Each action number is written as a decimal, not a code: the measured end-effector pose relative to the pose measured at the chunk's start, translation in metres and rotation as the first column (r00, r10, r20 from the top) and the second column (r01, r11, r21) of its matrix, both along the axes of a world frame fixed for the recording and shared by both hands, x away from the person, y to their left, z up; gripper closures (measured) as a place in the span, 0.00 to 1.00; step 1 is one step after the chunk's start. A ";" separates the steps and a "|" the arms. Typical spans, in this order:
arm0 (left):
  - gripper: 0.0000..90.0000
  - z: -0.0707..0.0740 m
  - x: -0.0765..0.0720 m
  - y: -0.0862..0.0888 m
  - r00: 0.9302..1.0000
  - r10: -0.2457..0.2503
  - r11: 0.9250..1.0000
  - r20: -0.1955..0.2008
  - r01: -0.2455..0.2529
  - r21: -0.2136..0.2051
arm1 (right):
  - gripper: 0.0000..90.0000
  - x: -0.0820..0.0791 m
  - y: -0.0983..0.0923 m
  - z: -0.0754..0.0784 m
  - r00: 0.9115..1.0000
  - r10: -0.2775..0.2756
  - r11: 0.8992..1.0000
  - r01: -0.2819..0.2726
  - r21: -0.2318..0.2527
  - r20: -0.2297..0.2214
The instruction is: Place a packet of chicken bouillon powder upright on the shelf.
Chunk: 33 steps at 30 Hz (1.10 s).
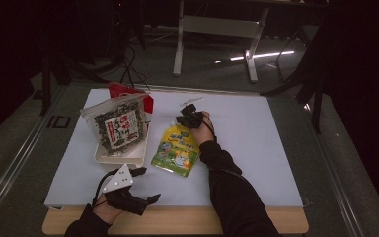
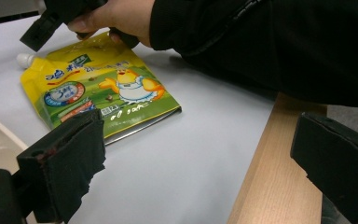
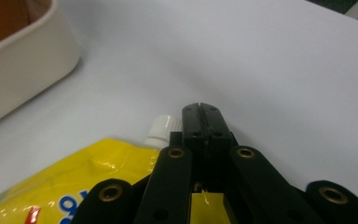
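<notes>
High view: yellow spout pouch (image 1: 175, 151) lies flat on the white sheet of the bench (image 1: 256, 148), just beside the white tray (image 1: 128, 160) at its 9 o'clock; the tray carries a seaweed packet (image 1: 118, 127). Right tool (image 1: 189, 118) sits at the pouch's 12 o'clock end, over the spout corner. Left tool (image 1: 145, 185) rests near the bench's front edge, at the pouch's 7 o'clock, apart from it. Left gripper view: pouch (image 2: 107, 88) glossy, front face dimpled, bottom gusset folded flat; left tool (image 2: 205, 158) has its jaws well apart, nothing between them. Right gripper view: right tool (image 3: 204, 122) with jaws brought together, tips past the white cap (image 3: 163, 127); a sliver of yellow shows lower between the arms, but whether film is pinched I cannot tell. Judgement: pouch soft, slick, contents likely to slump when lifted. Best hold is the stiff sealed top edge or spout neck, not the belly.
</notes>
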<state>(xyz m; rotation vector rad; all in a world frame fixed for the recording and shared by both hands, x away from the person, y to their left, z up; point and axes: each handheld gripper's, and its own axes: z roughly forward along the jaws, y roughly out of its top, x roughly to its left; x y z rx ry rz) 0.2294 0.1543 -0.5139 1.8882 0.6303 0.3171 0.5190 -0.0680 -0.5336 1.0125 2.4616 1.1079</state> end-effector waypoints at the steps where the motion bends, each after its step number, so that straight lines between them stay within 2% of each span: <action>1: 0.05 0.000 0.000 0.000 1.000 0.001 1.000 0.000 -0.001 -0.002 | 1.00 0.000 0.001 -0.001 1.000 -0.006 1.000 0.006 -0.003 -0.005; 5: 0.05 0.000 0.000 0.001 1.000 0.005 1.000 0.000 -0.005 -0.008 | 1.00 0.003 0.005 -0.007 0.999 -0.023 0.999 0.022 -0.048 -0.027; 8: 0.05 0.000 0.000 0.001 1.000 0.008 1.000 0.001 -0.008 -0.010 | 1.00 0.003 0.007 -0.009 0.999 -0.013 0.999 0.010 -0.053 -0.043; 9: 0.05 0.000 0.001 0.001 1.000 0.006 1.000 0.000 -0.006 -0.009 | 1.00 0.003 0.008 -0.009 0.999 -0.008 0.998 0.006 -0.060 -0.033; 15: 0.05 0.000 0.001 0.001 1.000 0.007 1.000 0.001 -0.007 -0.010 | 1.00 0.000 0.007 -0.006 0.999 0.013 0.999 -0.015 -0.041 -0.049; 17: 0.05 0.000 0.001 0.001 1.000 0.006 1.000 0.001 -0.006 -0.012 | 1.00 -0.004 0.008 -0.006 0.997 0.046 0.998 -0.048 -0.032 -0.066; 33: 0.05 0.001 0.002 0.000 1.000 0.007 1.000 0.001 -0.007 -0.011 | 1.00 -0.030 0.016 -0.007 0.987 0.144 0.989 -0.147 -0.035 -0.072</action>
